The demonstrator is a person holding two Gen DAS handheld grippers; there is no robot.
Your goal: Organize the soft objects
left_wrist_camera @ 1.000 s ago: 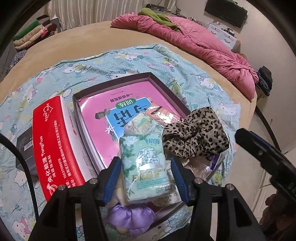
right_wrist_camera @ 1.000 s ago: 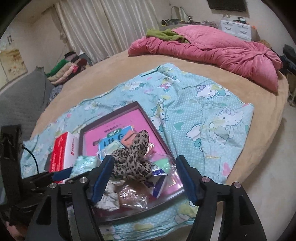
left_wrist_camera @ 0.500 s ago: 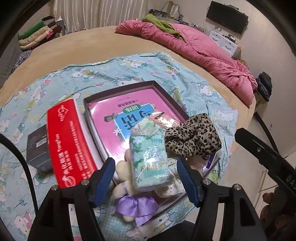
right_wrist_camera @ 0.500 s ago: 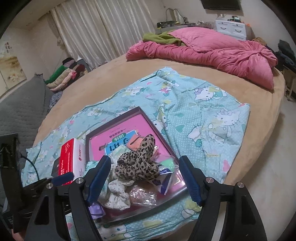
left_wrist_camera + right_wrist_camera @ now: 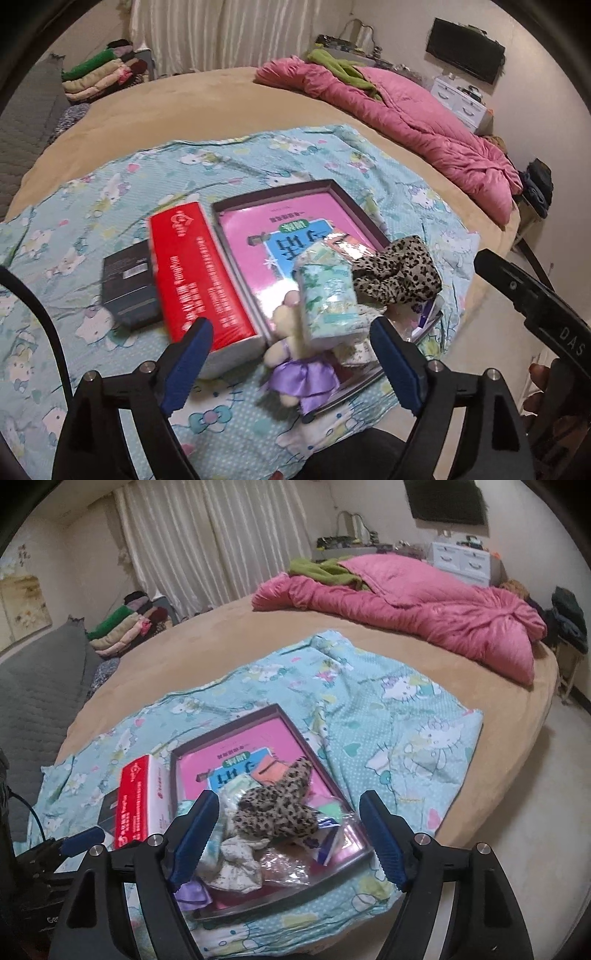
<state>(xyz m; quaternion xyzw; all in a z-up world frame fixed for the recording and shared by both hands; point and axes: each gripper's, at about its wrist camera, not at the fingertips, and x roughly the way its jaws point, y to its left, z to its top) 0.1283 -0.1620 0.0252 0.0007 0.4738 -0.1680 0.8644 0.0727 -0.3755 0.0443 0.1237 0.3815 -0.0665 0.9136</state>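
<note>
red box [image 5: 199,273], blurred white script, perhaps Chinese

Red box [image 5: 199,273] crowds tray [image 5: 332,186]

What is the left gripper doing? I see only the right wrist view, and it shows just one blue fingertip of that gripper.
Observer: The left gripper is open. Its jaws have just been opening, and the pads press on nothing.
Operator: Where is the tissue pack?
Observer: The tissue pack stands free in the tray, next to the leopard scrunchie.
Operator: What is the purple thing near my left finger?
Observer: It is the dress of a doll, which lies at the tray's near edge.
</note>
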